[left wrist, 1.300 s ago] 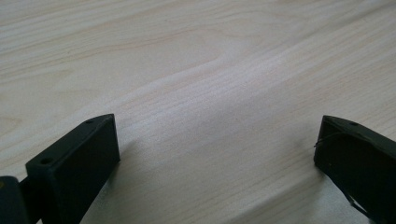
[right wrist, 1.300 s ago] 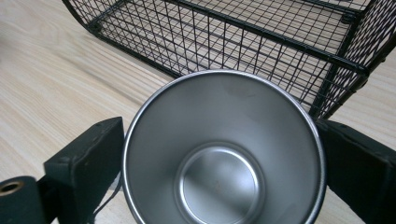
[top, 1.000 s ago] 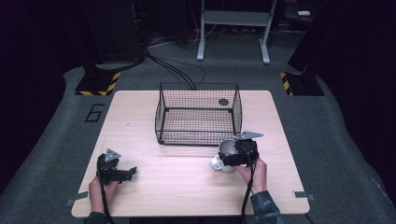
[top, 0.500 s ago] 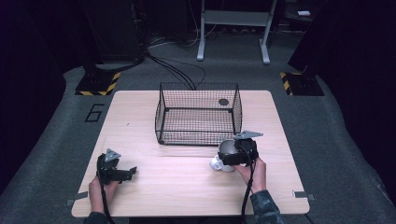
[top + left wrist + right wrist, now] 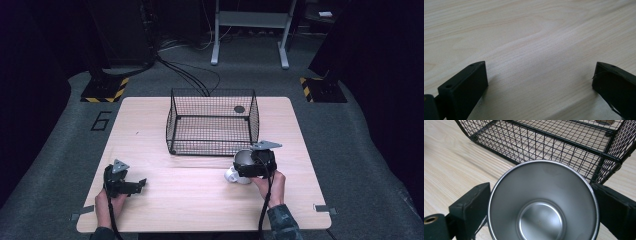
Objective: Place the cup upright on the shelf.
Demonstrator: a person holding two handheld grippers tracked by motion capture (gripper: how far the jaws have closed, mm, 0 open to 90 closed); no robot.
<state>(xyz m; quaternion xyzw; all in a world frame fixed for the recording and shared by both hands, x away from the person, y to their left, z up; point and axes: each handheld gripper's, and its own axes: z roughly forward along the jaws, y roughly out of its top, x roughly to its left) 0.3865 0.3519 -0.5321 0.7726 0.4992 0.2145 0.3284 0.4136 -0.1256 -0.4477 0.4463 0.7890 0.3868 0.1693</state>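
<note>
Steel cup is basically the whole story right now: it's sitting between the jaws of the right gripper, one jaw pressed against each side of the rim, so I'd call it grabbed. From the high view the cup is at about 5 o'clock on the table, just in front of the near right corner of the wire basket, outside it. My guess is the pickup is done and the drop into the basket is what's left, so maybe halfway. There's a small dark round thing at the basket's far end, can't tell what. Left gripper is parked at 7 o'clock, jaws spread wide with nothing but bare wood between them.
</note>
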